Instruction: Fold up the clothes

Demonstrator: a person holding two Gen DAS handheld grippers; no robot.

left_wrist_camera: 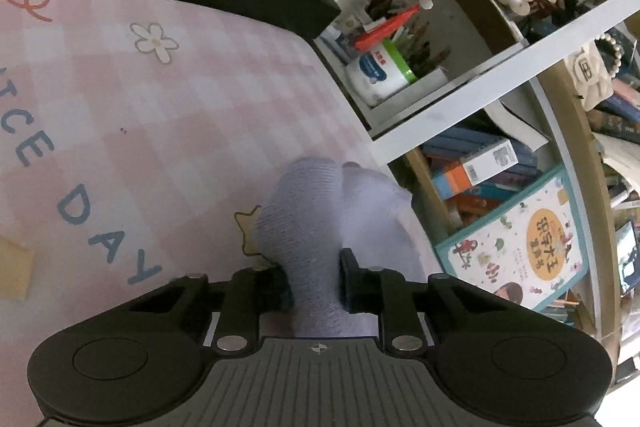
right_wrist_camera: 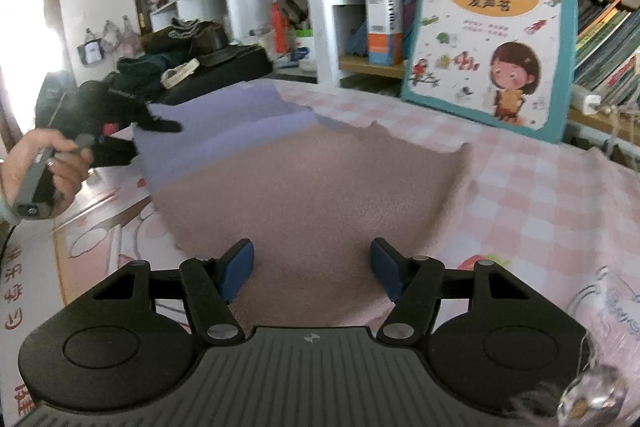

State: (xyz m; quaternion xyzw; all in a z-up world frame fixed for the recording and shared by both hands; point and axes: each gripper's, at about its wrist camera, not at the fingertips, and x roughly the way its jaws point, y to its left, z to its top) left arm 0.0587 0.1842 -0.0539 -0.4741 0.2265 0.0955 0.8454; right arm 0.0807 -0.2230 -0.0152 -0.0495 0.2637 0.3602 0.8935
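Note:
A two-tone garment lies on the pink checked table mat (right_wrist_camera: 540, 187): its near part is dusty pink (right_wrist_camera: 312, 195), its far part lavender (right_wrist_camera: 224, 123). My left gripper (left_wrist_camera: 314, 283) is shut on a bunched lavender fold of the garment (left_wrist_camera: 316, 211) above the mat (left_wrist_camera: 140, 131); it also shows at the left of the right wrist view (right_wrist_camera: 120, 131), held by a hand at the garment's far left edge. My right gripper (right_wrist_camera: 312, 271) is open over the near edge of the pink part, holding nothing.
A shelf unit (right_wrist_camera: 320, 7) with books stands at the table's far edge. A large picture book (right_wrist_camera: 492, 35) leans against it. Dark bags and clothes (right_wrist_camera: 200, 59) pile at the far left. A pen cup and wipes tub (left_wrist_camera: 384, 67) sit on the shelf.

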